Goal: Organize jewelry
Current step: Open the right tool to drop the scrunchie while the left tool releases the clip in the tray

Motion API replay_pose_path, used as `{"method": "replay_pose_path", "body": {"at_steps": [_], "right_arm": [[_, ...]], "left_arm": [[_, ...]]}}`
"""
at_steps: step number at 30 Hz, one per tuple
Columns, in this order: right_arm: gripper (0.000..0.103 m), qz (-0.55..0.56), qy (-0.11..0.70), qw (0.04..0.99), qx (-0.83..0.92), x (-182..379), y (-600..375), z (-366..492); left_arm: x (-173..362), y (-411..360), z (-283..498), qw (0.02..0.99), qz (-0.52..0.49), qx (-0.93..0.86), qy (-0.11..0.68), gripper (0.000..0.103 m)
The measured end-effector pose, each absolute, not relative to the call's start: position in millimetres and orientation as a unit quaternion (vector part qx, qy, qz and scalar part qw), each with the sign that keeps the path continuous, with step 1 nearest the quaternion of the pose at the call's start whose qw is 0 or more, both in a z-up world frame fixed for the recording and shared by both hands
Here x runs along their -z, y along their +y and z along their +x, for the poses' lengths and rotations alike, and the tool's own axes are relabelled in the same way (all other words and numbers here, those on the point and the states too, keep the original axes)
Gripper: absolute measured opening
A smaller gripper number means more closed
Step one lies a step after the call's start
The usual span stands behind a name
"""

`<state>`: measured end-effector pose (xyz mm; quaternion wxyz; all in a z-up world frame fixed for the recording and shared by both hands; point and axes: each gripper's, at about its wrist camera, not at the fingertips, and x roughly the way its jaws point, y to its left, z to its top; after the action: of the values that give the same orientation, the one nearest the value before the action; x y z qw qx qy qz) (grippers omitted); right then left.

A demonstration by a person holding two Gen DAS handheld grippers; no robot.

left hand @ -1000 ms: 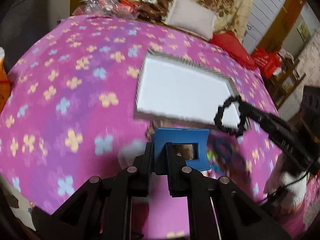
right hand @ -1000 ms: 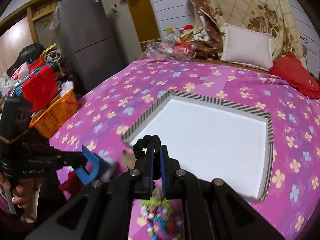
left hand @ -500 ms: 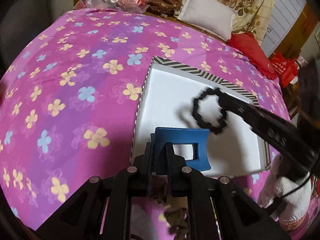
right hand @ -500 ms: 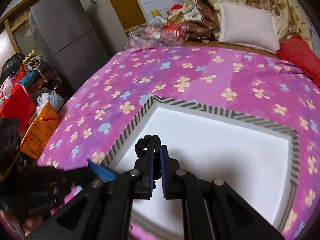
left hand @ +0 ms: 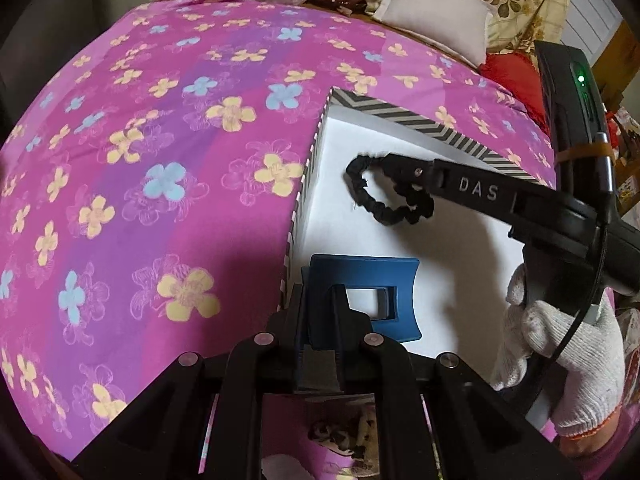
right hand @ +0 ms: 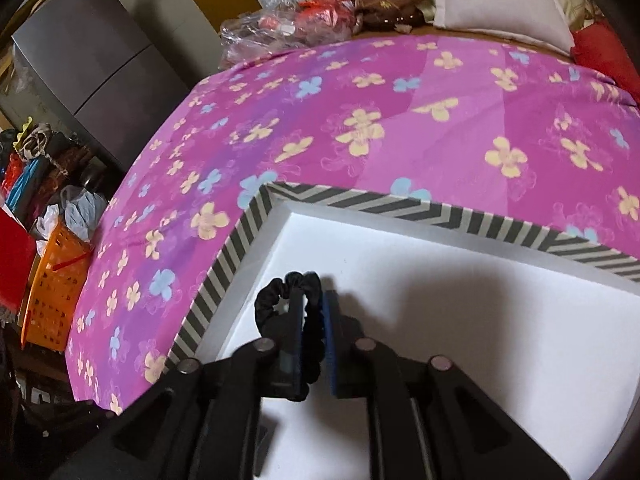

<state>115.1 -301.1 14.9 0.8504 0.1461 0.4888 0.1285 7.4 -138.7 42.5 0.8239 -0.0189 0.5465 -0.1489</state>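
Note:
A shallow white tray (left hand: 400, 114) with a black-and-white striped rim lies on the pink flowered bedspread; it also shows in the right wrist view (right hand: 440, 214). My left gripper (left hand: 320, 320) is shut on a blue rectangular hair clip (left hand: 376, 280), held over the tray's near-left corner. My right gripper (right hand: 312, 320) is shut on a black scrunchie (right hand: 276, 296) and holds it low over the tray's far-left corner. In the left wrist view the scrunchie (left hand: 360, 196) hangs from the right gripper (left hand: 394, 172) just above the white floor.
The bedspread (left hand: 160, 160) covers a wide bed. A white pillow (left hand: 436, 8), red cushion and plastic bags lie at the far edge. An orange basket (right hand: 52, 288) and a grey fridge (right hand: 92, 64) stand left of the bed. A patterned item (left hand: 348, 432) lies below the left gripper.
Both grippers have moved forward over the tray. The right gripper has lowered the scrunchie toward the tray's far-left corner. The left gripper has carried the blue clip over the near-left corner.

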Motion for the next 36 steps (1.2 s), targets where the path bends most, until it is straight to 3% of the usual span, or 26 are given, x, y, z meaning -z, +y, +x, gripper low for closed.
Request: {"method": "replay_pose_path", "body": {"at_steps": [3,13,36], "right_arm": [[0.04,0.147,0.484,0.853,-0.131,-22,-305,107],[0.055,0.171,0.443,0.87,-0.132,-69,-339,39],[0.064,0.14,0.426,0.887,-0.112,-78,-335,-128]], "left_arm": [[-43,-137,6,0.826,-0.027,0.154,0.542,0.014],[-62,-130,-11,0.84,-0.048,0.168,0.513,0.042],[-84,-117,-96,0.859,-0.012,0.157,0.487,0.043]]}}
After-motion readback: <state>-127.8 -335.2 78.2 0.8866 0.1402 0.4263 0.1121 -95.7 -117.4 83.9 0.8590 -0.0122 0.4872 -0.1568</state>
